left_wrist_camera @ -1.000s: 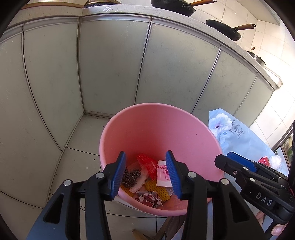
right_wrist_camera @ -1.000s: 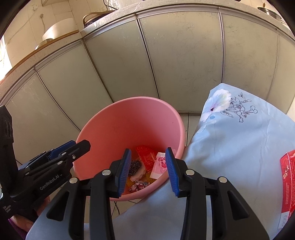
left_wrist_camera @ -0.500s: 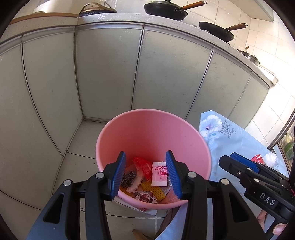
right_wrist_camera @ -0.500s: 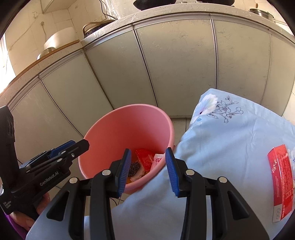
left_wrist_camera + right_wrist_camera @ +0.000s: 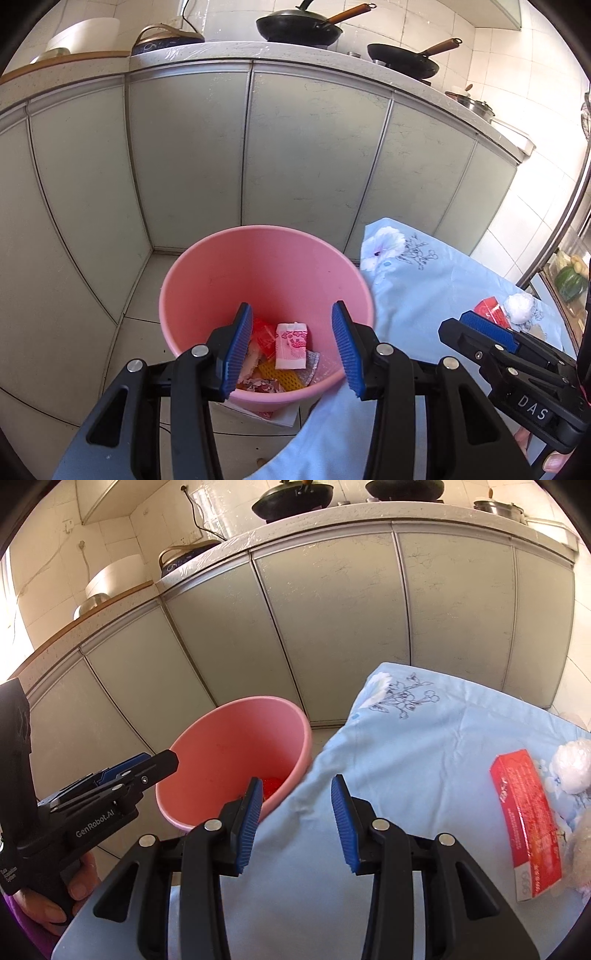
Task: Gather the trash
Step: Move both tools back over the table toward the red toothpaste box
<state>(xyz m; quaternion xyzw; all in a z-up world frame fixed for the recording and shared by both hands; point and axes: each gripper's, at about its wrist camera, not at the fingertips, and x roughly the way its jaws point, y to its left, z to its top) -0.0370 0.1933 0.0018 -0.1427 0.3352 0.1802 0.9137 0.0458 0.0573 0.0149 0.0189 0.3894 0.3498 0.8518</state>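
Kitchen floor: bin (image 5: 266, 266) holds wrappers; both grippers (image 5: 291, 347) (image 5: 295, 812) gape empty. Next, likely fetch the red box (image 5: 524, 823) right on the cloth (image 5: 406, 757).

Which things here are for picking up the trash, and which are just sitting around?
For the job: pink bin with wrappers in it, red box and white crumpled ball on the blue cloth, left gripper and right gripper, both open and empty.

Just sitting around: two woks, pot, cabinet doors.

Red box (image 5: 526, 821) print too blurred; bucket (image 5: 207, 760) btm hidden.
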